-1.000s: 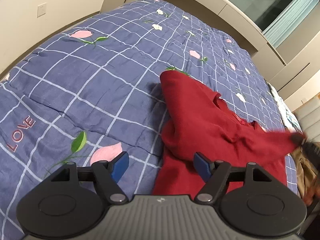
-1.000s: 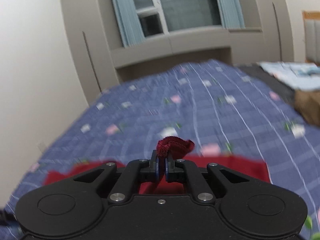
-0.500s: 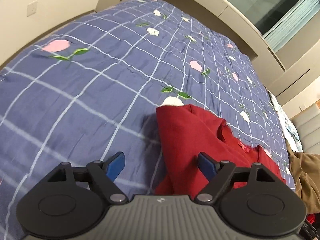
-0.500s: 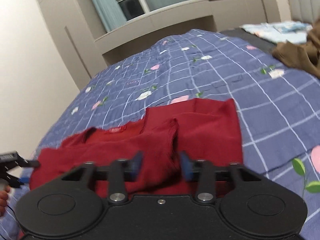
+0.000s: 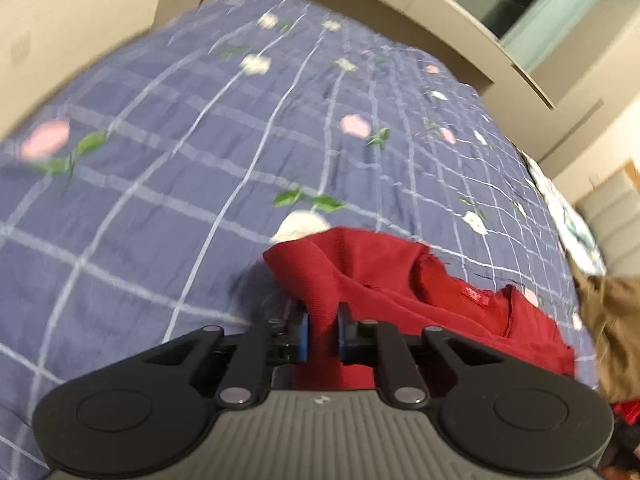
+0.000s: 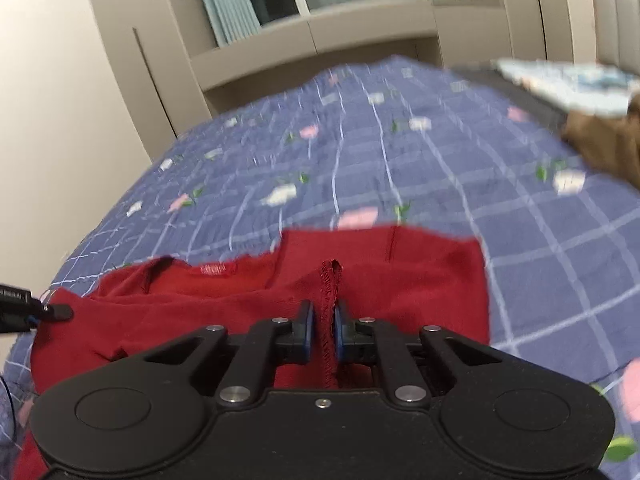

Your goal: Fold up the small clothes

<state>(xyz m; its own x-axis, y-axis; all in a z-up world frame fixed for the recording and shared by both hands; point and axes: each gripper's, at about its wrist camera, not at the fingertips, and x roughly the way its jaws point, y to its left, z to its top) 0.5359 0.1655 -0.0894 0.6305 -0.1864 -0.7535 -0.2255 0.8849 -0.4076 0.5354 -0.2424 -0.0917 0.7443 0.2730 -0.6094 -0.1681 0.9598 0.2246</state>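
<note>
Gripping the dark red knitted top (image 5: 384,280) on both sides, I judge the fold only partly made: the garment lies rumpled on the blue checked quilt with pink and white flowers (image 5: 168,152), one sleeve doubled across the body, the neckline and its small red label open to view, and no neat rectangle yet. Laying the sides in, smoothing, and the final halving look left to do.

At the bottom centre of the left view, my left gripper (image 5: 323,330) has its blue pads drawn in close, pinching a ridge of red cloth between them. At the bottom centre of the right view, my right gripper (image 6: 323,332) is likewise clenched, with a stitched hem edge standing up between its pads.

Beyond my jaws the top spreads across the middle of each frame, flat against the quilt. Further off, at the right edge of the right view, a crumpled brown garment (image 6: 600,148) waits, well apart from the red one. The grey window ledge (image 6: 320,36) closes the upper frame.
</note>
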